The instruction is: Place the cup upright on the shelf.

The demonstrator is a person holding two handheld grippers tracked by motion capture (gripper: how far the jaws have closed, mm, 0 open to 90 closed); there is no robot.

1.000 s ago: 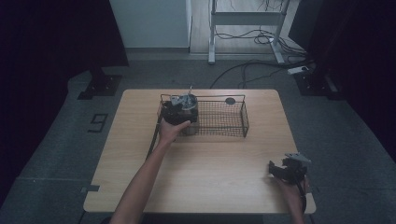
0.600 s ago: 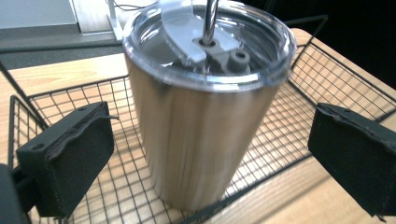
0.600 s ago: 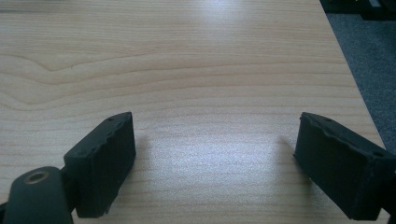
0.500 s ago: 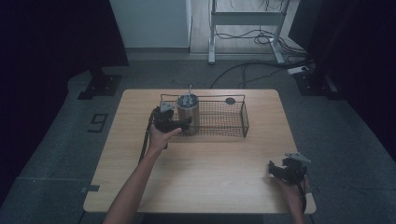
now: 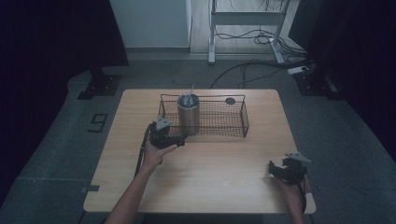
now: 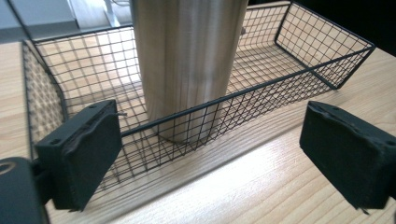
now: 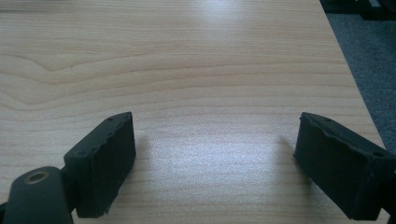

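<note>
Fingers (image 6: 79, 158) of the left gripper (image 5: 181, 138) stand released, jaws just closing on nothing; the steel cup (image 6: 187, 65) stands ahead of them inside the wire basket (image 6: 299, 77). Since a second ago the gripper has backed off the cup. Returning carelessly could, probably, snag the rim and tip it.

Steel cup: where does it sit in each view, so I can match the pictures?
High view: the steel cup stands upright in the left end of the wire basket.
Left gripper view: top centre, behind the basket's near wall.
Right gripper view: not in this picture.
Shared landmark: the wooden table.
</note>
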